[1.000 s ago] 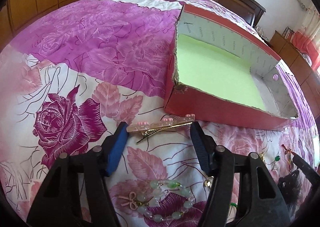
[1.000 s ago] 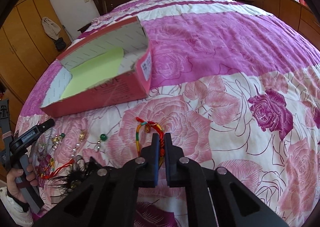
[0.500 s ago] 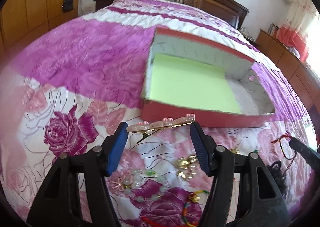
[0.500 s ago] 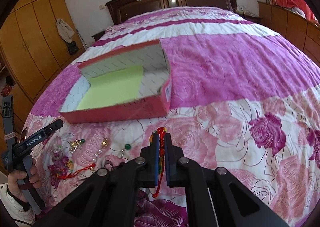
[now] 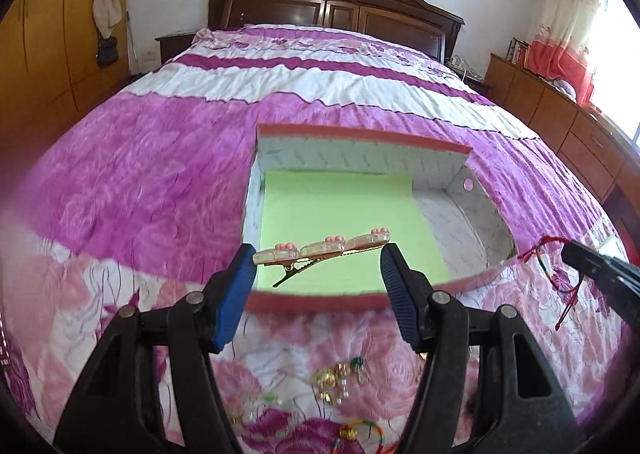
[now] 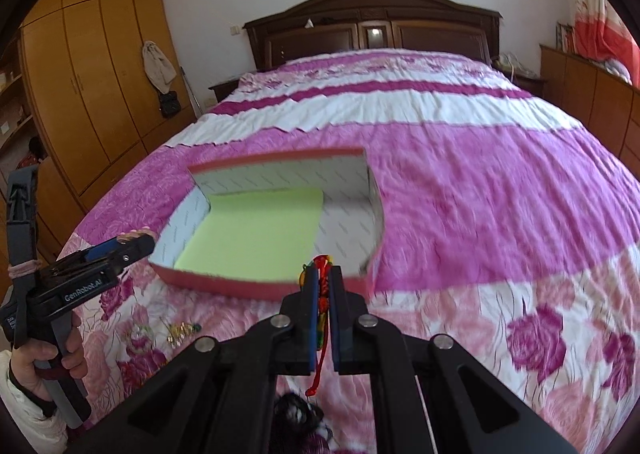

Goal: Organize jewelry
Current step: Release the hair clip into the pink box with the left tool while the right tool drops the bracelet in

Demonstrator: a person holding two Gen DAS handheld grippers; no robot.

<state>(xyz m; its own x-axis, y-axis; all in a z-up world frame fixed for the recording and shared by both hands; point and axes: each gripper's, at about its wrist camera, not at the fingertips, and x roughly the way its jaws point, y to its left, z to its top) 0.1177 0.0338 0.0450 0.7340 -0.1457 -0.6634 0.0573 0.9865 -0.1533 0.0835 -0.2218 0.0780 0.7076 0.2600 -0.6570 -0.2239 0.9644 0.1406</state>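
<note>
A: How are the hands posed?
B: Both grippers point down at a slant toward the red box (image 5: 320, 300) lying on the floral bedspread (image 5: 160, 182). A hand (image 6: 44, 362) grasps the left gripper's handle.
A: The left gripper (image 5: 318, 260)?
B: Jaws partly spread, clamped end to end on a hair clip (image 5: 320, 249) with pink beads, which hangs above the box's green liner (image 5: 340, 210).
A: And the right gripper (image 6: 324, 294)?
B: Nearly closed, pinching a red braided bracelet (image 6: 322, 282) whose cord dangles below, by the box's near wall. Loose jewelry (image 5: 340, 378) lies on the bedspread underneath.
</note>
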